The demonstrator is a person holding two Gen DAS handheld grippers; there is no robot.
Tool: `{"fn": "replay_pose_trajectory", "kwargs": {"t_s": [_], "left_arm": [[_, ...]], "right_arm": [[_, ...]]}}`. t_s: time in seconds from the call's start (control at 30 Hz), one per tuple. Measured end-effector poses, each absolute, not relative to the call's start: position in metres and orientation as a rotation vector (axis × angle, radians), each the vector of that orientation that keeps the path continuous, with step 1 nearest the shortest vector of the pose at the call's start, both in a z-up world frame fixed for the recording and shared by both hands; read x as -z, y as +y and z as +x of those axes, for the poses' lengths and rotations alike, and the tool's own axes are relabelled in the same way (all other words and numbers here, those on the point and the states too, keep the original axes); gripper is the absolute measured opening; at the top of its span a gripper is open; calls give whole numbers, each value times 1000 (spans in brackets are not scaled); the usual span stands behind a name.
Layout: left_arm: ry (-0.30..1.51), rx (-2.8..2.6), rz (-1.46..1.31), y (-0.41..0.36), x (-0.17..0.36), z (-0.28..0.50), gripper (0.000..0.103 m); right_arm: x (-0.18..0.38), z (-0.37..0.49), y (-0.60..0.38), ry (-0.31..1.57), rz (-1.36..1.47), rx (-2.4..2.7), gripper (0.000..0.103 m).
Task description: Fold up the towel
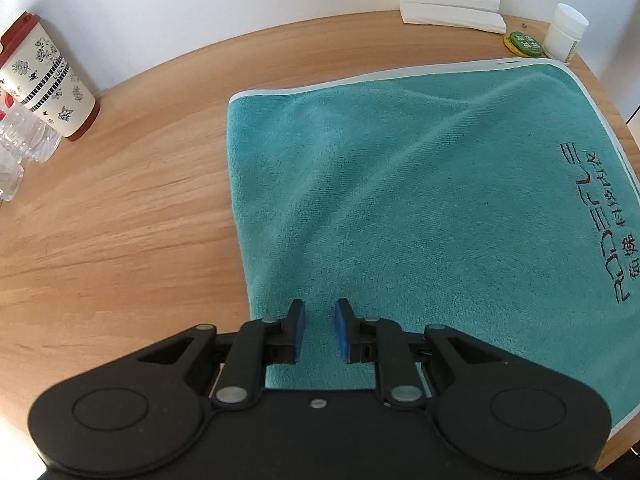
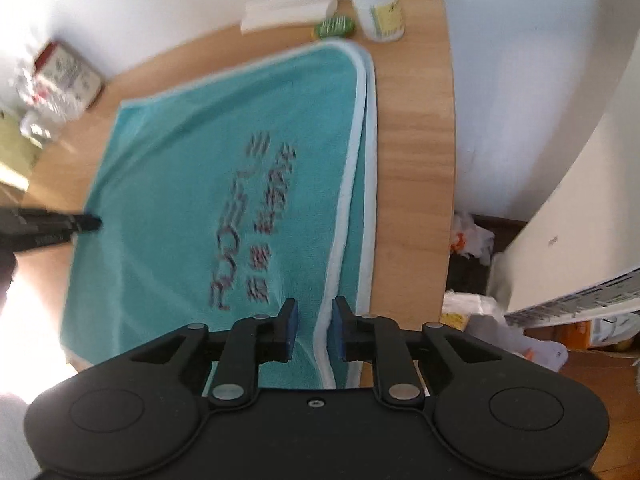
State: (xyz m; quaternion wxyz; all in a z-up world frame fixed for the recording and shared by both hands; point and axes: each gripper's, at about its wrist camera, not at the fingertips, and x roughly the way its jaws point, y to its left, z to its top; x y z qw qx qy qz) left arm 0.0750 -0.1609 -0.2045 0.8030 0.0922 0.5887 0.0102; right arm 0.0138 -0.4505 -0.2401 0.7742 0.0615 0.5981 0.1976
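I log a teal towel [image 1: 400, 200] with dark embroidered lettering [image 1: 592, 224], a "LUCKY" cup [image 1: 48, 80], a white jar [image 1: 566, 30]; left gripper [image 1: 319, 330] and right gripper [image 2: 312, 328] both parted, empty.

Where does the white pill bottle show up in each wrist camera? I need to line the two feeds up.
Left wrist: the white bottle stands at the far upper right, just beyond the teal towel corner.
Right wrist: the white bottle is at top centre-right, on the table's far corner.
Shared landmark: the green round tin lies just left of the bottle in both views, in front of the white folded paper.
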Motion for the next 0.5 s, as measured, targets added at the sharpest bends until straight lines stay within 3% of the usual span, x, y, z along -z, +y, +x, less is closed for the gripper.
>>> {"fn": "replay_pose_trajectory", "kwargs": {"t_s": [0.07, 0.37, 0.5], "left_arm": [[1259, -22, 186, -162, 202, 76, 17], [1200, 13, 169, -165, 178, 64, 17], [1222, 37, 173, -169, 187, 59, 17]], "right_arm": [[239, 15, -453, 1297, 148, -411, 8], [211, -4, -456, 1140, 120, -337, 7], [221, -7, -448, 1160, 68, -266, 8]]}}
